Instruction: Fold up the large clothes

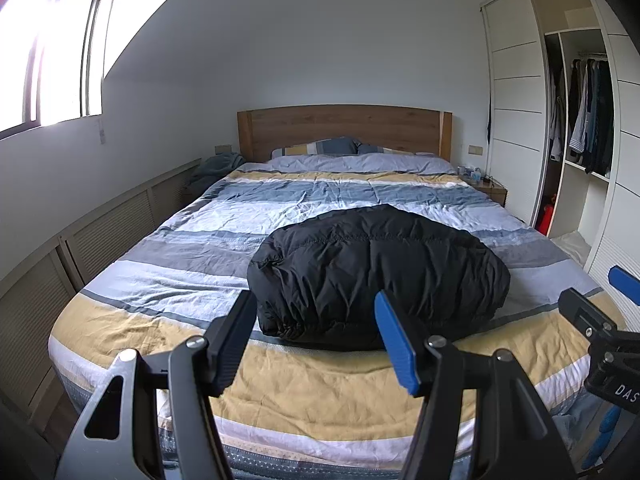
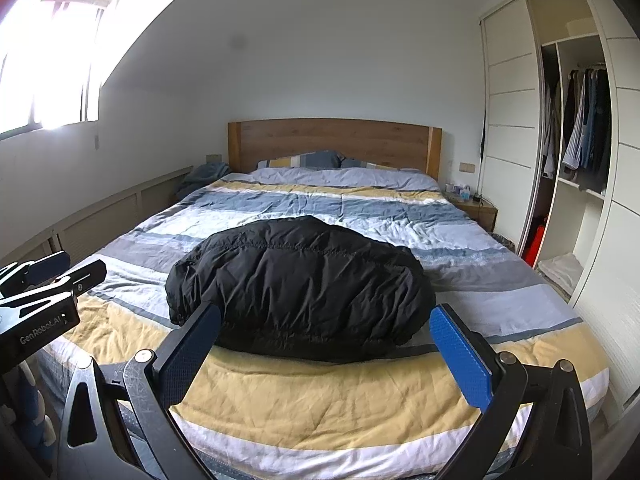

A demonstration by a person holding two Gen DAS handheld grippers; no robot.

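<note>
A black puffy jacket (image 1: 376,268) lies folded into a compact bundle on the striped duvet of the bed (image 1: 280,384). It also shows in the right wrist view (image 2: 300,284). My left gripper (image 1: 316,340) is open and empty, held above the foot of the bed, short of the jacket's near edge. My right gripper (image 2: 326,352) is open and empty, also just short of the jacket. The right gripper shows at the right edge of the left wrist view (image 1: 596,320); the left gripper shows at the left edge of the right wrist view (image 2: 60,276).
A wooden headboard (image 1: 344,128) and pillows (image 1: 320,146) are at the far end. An open wardrobe (image 1: 580,120) with hanging clothes stands on the right, a nightstand (image 1: 486,188) beside it. Low slatted cabinets (image 1: 100,232) run along the left wall under a window (image 1: 52,56).
</note>
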